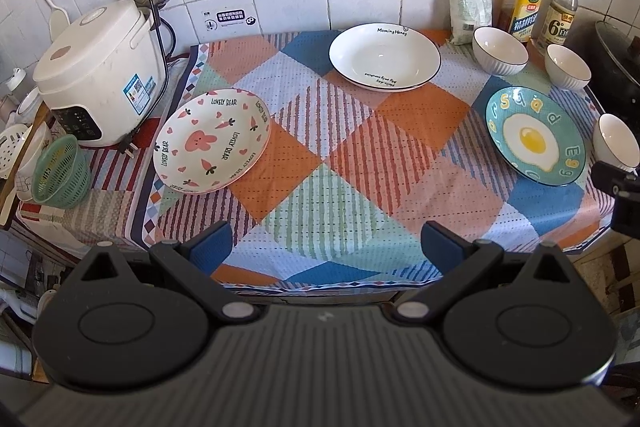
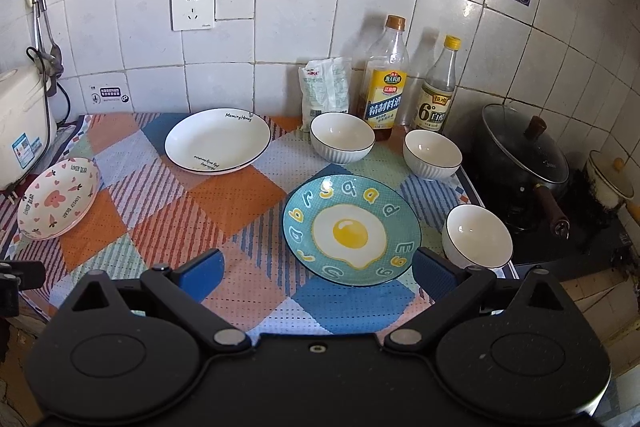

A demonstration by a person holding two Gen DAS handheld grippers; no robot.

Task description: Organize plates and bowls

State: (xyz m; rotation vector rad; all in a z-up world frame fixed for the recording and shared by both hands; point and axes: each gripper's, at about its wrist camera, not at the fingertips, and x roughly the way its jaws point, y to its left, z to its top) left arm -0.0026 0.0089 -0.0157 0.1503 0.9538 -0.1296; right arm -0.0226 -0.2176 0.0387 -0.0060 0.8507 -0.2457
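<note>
On the patchwork cloth lie a pink rabbit plate (image 1: pixel 212 141) (image 2: pixel 58 198) at the left, a white deep plate (image 1: pixel 385 55) (image 2: pixel 218 140) at the back, and a blue fried-egg plate (image 1: pixel 535 135) (image 2: pixel 351 229) at the right. Three white ribbed bowls stand near it: one (image 1: pixel 500 51) (image 2: pixel 342 137) by the bottles, one (image 1: pixel 568 66) (image 2: pixel 432 153) further right, one (image 1: pixel 616 143) (image 2: pixel 479 237) nearest the front. My left gripper (image 1: pixel 326 247) hovers open over the cloth's front edge. My right gripper (image 2: pixel 318 273) is open just in front of the egg plate, holding nothing.
A white rice cooker (image 1: pixel 96 75) and a green basket (image 1: pixel 60 173) stand at the left. Two bottles (image 2: pixel 386 79) (image 2: pixel 438 87) and a white bag (image 2: pixel 326 87) line the tiled back wall. A black lidded pot (image 2: pixel 524 155) and a small white pot (image 2: pixel 608 183) sit on the stove at the right.
</note>
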